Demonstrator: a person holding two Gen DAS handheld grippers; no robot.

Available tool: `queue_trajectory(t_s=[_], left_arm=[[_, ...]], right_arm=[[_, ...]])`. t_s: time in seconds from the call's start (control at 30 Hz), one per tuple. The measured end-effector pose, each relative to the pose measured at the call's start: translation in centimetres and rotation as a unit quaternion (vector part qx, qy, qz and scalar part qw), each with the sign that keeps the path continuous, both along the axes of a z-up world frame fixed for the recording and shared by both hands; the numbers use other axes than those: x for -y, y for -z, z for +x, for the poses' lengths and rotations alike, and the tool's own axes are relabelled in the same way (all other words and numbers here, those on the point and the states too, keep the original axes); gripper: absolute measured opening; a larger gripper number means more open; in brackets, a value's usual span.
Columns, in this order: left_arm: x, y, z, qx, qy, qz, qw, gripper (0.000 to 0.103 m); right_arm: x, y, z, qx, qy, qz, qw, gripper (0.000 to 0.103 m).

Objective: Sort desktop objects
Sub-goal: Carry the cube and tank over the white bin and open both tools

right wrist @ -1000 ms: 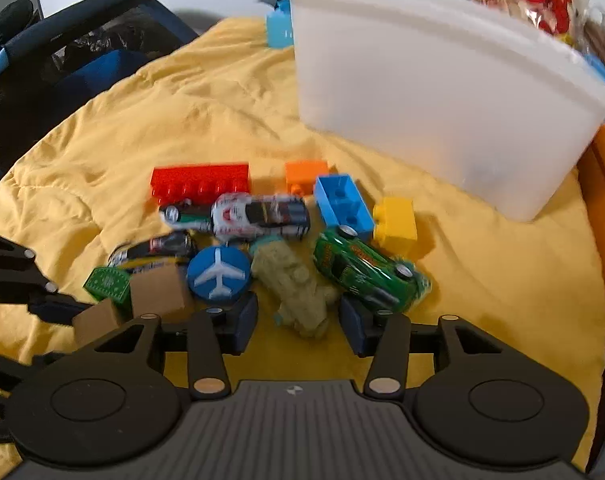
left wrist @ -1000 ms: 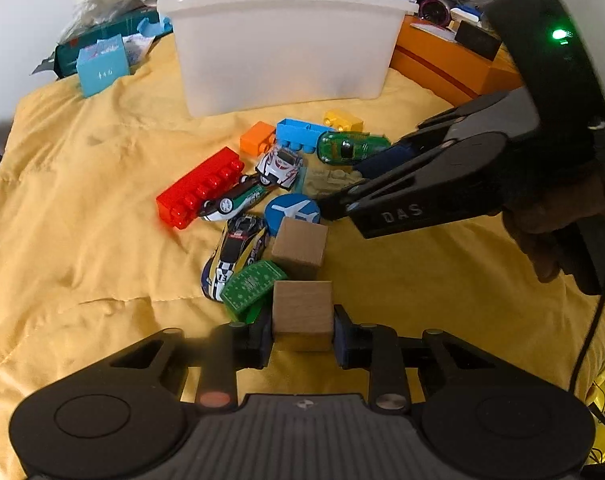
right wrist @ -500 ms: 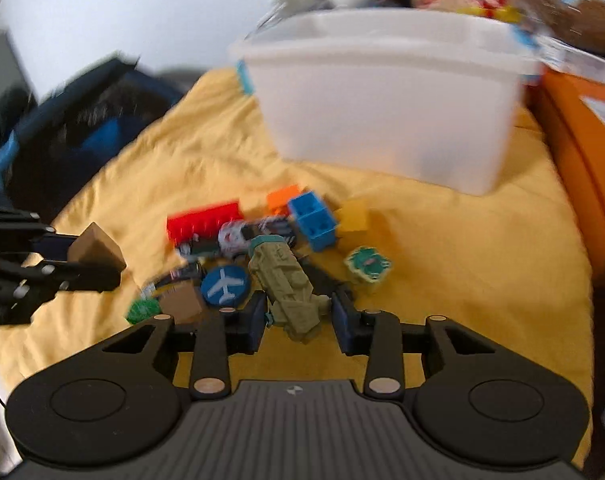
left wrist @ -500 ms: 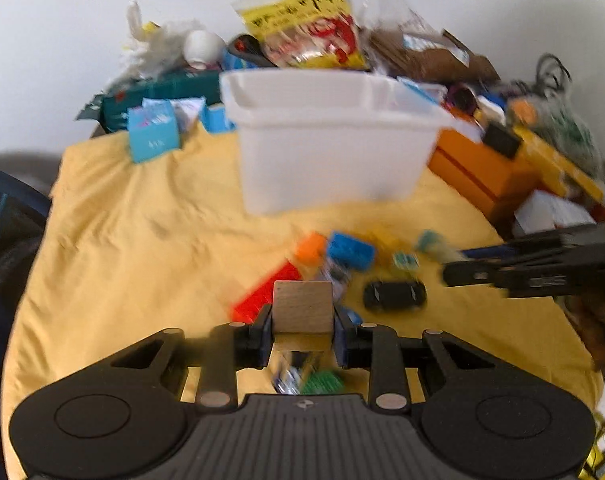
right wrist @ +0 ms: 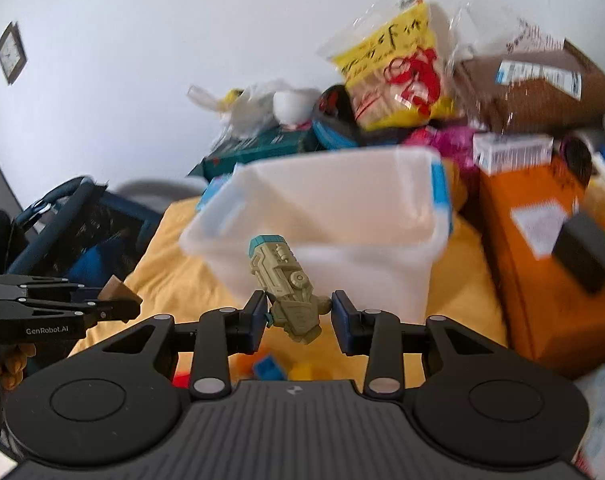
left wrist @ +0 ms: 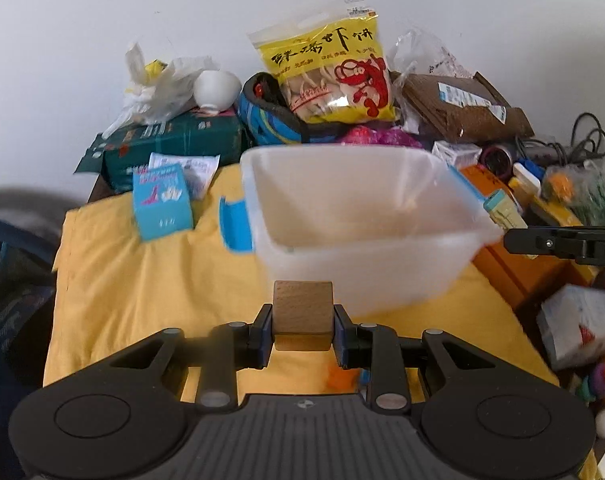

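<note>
Carrying one toy in each tool, the person has both raised off the yellow quilted cloth (left wrist: 142, 280) and aimed at the bin, presumably so the two can be dropped in on one trip. The left gripper (left wrist: 302, 322) is clamped on a plain square wooden block (left wrist: 301, 307), pads flat against its two side faces, which keeps it square and level; its grain is pale brown and its edges are clean. The right gripper (right wrist: 298, 312) holds an olive-green moulded plastic toy vehicle with a teal cap (right wrist: 287, 280) by its lower end, so the body leans up toward eleven o'clock; the right pad looks barely touching, so I judge that grip the shakier one. At twelve o'clock beyond both stands the translucent white plastic tub with blue clips (left wrist: 366, 256), open-topped, with nothing visible inside. Farther off, against the wall, sits a yellow printed snack bag (left wrist: 330, 64) among other clutter.
</note>
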State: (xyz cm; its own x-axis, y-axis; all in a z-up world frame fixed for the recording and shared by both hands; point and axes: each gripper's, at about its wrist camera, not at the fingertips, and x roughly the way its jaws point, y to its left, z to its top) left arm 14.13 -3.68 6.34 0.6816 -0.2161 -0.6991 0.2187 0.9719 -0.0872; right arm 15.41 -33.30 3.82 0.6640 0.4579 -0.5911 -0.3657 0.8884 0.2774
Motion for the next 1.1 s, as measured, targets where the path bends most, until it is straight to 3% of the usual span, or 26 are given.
queue_trajectory(t_s=[0.27, 0.7, 0.8, 0.87, 0.97, 1.1], left_arm=[[1.2, -2.7, 6.5, -0.011, 0.006, 0.000, 0.9999, 0.032], [3.1, -2.4, 12.3, -0.049, 0.012, 0.009, 0.9987, 0.033], [3.2, -2.3, 12.5, -0.041, -0.002, 0.019, 0.9990, 0.039], [3.1, -2.2, 12.3, -0.030, -0.012, 0.032, 0.9990, 0.059], [2.6, -2.0, 10.9, -0.010, -0.008, 0.048, 0.9988, 0.059], [1.4, -1.4, 5.7, 0.030, 0.017, 0.048, 0.9983, 0.059]], right_arm=[[0.0, -1.8, 6.2, -0.036, 0.025, -0.006, 0.999, 0.039], [-0.7, -0.6, 11.8, -0.087, 0.035, -0.042, 0.995, 0.039], [-0.4, -0.2, 12.5, -0.094, 0.047, -0.041, 0.994, 0.040], [-0.1, 0.0, 12.9, -0.095, 0.059, -0.045, 0.993, 0.043], [0.4, 0.4, 12.9, -0.090, 0.079, -0.053, 0.991, 0.060], [1.3, 0.2, 10.8, -0.070, 0.080, -0.031, 0.994, 0.060]])
